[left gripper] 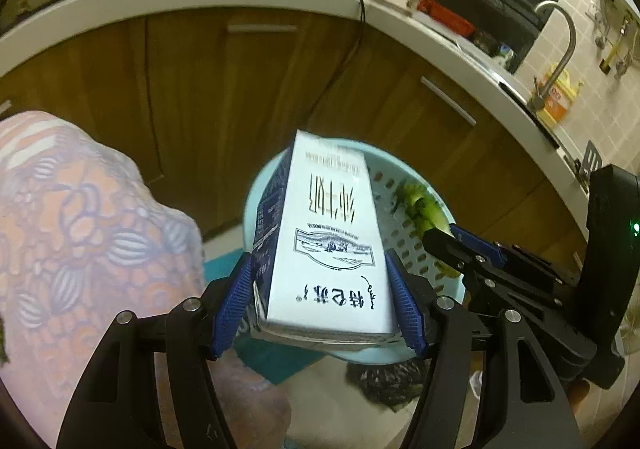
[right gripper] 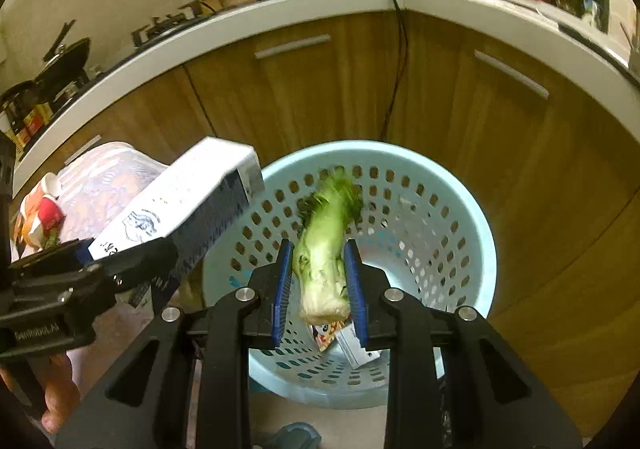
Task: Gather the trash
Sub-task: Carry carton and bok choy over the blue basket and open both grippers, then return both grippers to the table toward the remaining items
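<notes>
My left gripper is shut on a white and blue milk carton, held over the left rim of a pale blue perforated basket. The carton also shows in the right wrist view. My right gripper is shut on a green and white vegetable stalk above the basket's opening. Small packets lie at the basket's bottom. The right gripper also shows in the left wrist view with the stalk.
Wooden cabinet doors under a white countertop stand behind the basket. A black cable hangs down the cabinet. A patterned cloth-covered surface is at the left. A dark bag and teal mat lie on the floor.
</notes>
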A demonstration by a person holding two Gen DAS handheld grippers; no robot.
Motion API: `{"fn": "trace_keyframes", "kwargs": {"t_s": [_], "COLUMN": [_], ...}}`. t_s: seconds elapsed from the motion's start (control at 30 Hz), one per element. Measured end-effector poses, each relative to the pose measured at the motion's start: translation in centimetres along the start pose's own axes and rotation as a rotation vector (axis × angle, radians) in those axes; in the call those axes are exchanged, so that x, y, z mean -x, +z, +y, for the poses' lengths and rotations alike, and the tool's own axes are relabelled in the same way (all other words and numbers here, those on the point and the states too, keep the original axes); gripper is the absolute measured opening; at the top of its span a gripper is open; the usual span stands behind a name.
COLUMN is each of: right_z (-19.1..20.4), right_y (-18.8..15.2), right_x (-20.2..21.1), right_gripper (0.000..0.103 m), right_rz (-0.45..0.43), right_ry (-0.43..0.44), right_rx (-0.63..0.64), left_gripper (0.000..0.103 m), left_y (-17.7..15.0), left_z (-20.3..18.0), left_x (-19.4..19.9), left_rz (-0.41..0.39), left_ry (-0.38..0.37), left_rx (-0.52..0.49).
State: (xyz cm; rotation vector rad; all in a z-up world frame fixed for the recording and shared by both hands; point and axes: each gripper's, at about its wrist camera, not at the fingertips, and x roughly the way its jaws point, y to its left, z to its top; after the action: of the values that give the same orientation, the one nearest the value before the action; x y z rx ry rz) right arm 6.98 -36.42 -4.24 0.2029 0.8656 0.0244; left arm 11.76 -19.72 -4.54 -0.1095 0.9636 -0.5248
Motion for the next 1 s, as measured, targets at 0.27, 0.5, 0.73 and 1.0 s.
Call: {"fn": "trace_keyframes", "kwargs": {"t_s": [0.27, 0.5, 0.73, 1.0], "right_z": [-1.1, 1.6, 6.5, 14.9], "right_y": [0.0, 0.4, 1.0, 1.4], "right_x": [-0.1, 1.1, 2.6, 3.8], "right_gripper": [0.049, 0.049, 0.049, 0.049], "right_rz": [0.01, -0.022, -0.061, -0.095], "right_ry": [-0.022, -0.008, 0.036, 0.133], "right_rx": [-0.033, 0.021, 0.109, 0.245], "left_gripper": [0.069, 0.069, 0.069, 0.069], "left_y": [-0.3, -0.9, -1.5, -2.6], "left_z": [1.0, 2.0, 4.4, 9.1], "left_x": [0.6, 3.6, 8.6, 15.6], "left_rz": [-0.002, -0.06, -0.153, -0.271], "left_ry": [-0.001, 0.01, 0.034, 0.105], "left_rx": [0.02, 0.021, 0.057, 0.143]}}
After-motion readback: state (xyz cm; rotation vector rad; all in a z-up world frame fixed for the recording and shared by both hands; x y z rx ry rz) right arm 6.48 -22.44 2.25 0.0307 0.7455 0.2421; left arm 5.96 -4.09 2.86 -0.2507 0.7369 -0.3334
